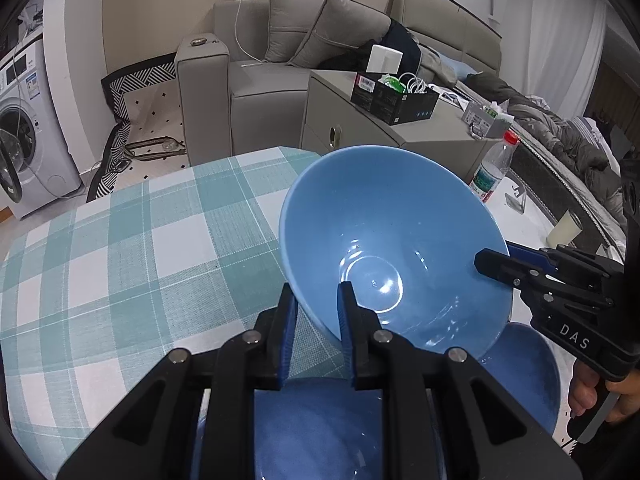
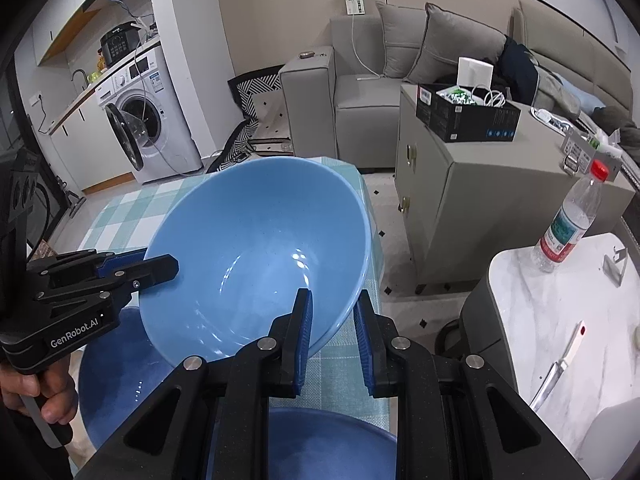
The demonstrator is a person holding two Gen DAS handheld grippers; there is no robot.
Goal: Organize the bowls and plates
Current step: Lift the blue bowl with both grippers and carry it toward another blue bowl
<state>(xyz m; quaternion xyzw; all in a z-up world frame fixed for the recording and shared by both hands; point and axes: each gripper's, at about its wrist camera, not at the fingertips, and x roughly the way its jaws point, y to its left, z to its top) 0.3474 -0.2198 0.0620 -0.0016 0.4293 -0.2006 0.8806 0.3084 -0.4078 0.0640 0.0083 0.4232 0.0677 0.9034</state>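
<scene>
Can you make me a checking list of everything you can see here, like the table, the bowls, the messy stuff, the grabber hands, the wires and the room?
Surface: table with a green-and-white checked cloth; a white marble side table stands beside it.
Job's things: light blue bowl, tilted, held off the table by both grippers; darker blue dishes lie under it.
Clutter: water bottle with a red cap and a knife on the marble table.
Grippers: left gripper and right gripper each shut on the bowl's rim, on opposite sides.
Cables: white cable hanging from the wall onto the sofa.
Surroundings: grey sofa, washing machine, grey cabinet with a black box on top.
</scene>
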